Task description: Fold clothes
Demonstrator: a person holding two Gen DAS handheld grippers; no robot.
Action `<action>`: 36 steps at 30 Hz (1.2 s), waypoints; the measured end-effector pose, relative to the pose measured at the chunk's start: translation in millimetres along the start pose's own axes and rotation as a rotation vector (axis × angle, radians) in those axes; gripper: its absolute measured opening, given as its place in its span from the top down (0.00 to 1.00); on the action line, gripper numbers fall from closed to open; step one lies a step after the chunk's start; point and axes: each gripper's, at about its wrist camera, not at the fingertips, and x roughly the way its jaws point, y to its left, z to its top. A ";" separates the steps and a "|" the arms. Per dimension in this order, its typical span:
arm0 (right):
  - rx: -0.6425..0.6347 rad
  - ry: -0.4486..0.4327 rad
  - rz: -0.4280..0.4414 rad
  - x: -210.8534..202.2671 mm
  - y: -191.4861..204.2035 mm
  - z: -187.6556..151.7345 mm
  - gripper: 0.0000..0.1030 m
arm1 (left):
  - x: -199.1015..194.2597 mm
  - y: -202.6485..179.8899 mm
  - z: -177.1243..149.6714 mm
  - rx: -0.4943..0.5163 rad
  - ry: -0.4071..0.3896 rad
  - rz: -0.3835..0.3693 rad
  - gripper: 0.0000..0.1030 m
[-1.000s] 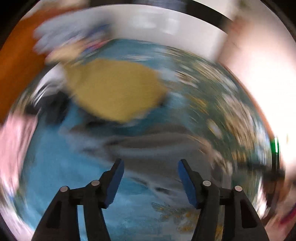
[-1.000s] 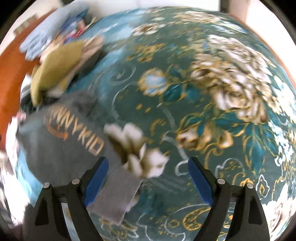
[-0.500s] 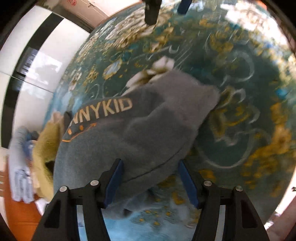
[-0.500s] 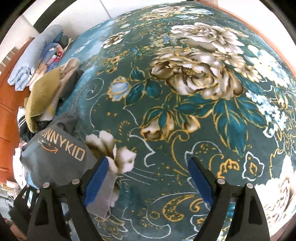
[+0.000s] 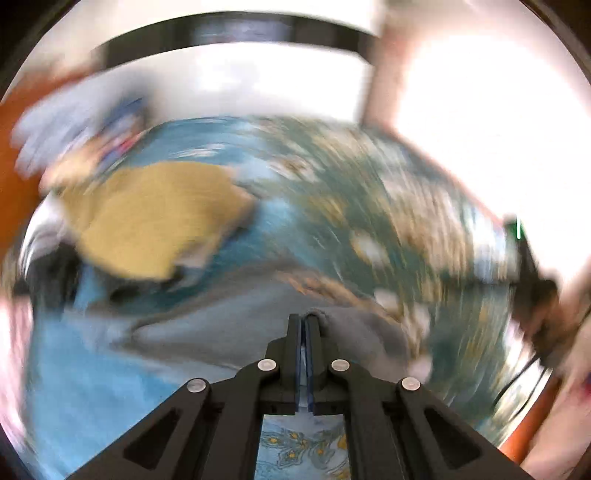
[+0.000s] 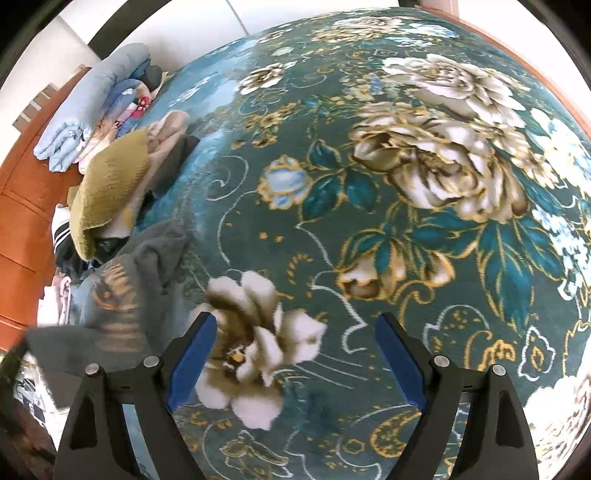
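Across the floral teal blanket, backed by a white wall, you are working beside a heap of clothes lying at its left edge. Your left gripper is pinching the grey sweatshirt near that heap; your right gripper is hovering spread wide, holding nothing, over a white flower.

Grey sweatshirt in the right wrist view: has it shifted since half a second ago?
Yes. The grey sweatshirt has been dragged left, off the white flower printed on the blanket, by the shut left gripper.
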 end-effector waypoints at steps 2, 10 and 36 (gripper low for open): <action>-0.014 0.015 0.027 6.8 9.2 -1.3 0.14 | -23.1 50.8 -2.4 -0.136 -0.045 0.060 0.98; -0.081 0.135 0.272 48.8 81.4 -20.6 0.15 | -88.4 217.1 -45.4 -0.554 -0.090 0.317 0.98; -0.167 -0.469 0.357 -160.6 105.8 95.5 0.87 | -122.8 194.4 74.5 -0.457 -0.376 -0.149 0.98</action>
